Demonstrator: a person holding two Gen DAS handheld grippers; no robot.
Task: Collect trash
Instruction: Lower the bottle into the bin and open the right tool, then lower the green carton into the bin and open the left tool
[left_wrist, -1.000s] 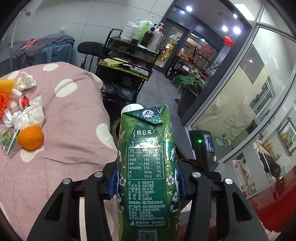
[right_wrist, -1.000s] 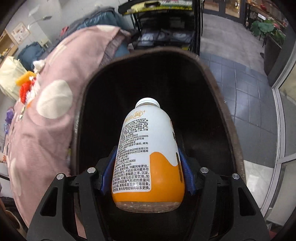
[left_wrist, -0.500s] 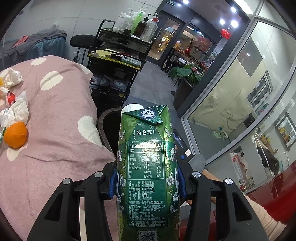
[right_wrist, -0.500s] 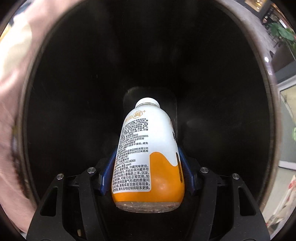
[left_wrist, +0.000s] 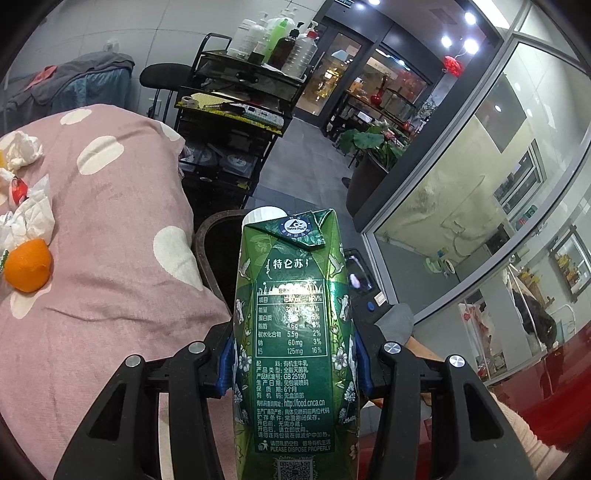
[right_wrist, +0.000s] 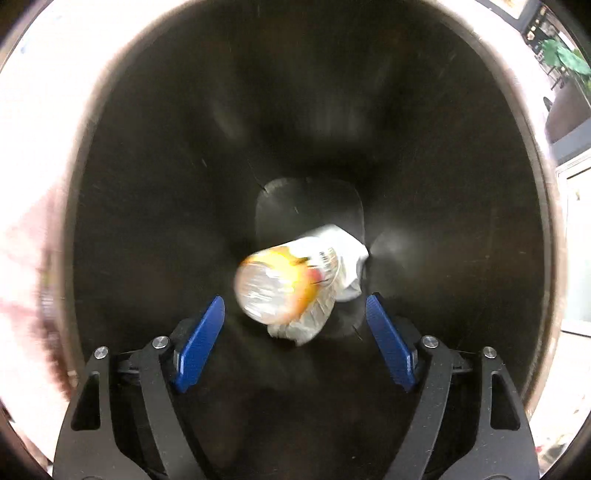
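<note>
The orange-and-white bottle (right_wrist: 295, 280) is down inside the dark bin (right_wrist: 480, 184), blurred and lying tilted near the bottom, clear of both blue pads. Above it the right gripper (right_wrist: 295, 343) points down into the bin's mouth, its jaws opening wide and gripping nothing. The left gripper (left_wrist: 293, 363) has its pads pressed against the sides of an upright green milk carton (left_wrist: 295, 347), held beside the bin's rim. To the left, a pink spotted cloth (left_wrist: 110, 229) carries an orange (left_wrist: 27, 264) and crumpled tissues (left_wrist: 31, 218).
</note>
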